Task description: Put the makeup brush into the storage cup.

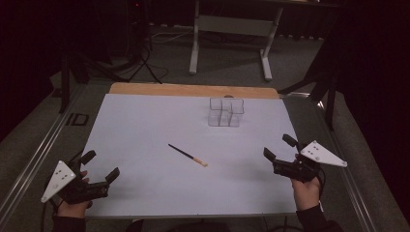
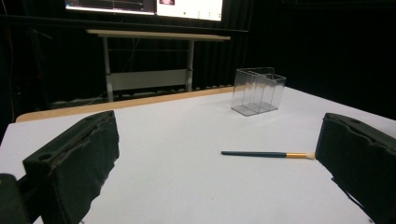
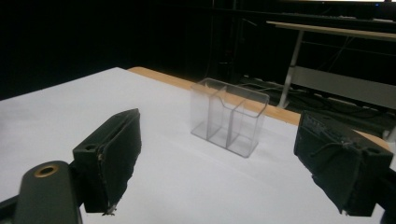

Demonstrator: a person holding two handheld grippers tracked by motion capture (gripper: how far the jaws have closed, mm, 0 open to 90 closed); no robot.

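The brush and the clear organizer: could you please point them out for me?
Brush (image 1: pixel 186 154), high view, middle of its dark handle.
Clear organizer (image 2: pixel 258 91), left gripper view, its near front wall.

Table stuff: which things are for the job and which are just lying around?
For the job:
makeup brush
clear divided organizer
left gripper, open
right gripper, open

Just around:
white-legged desk behind
floor cables
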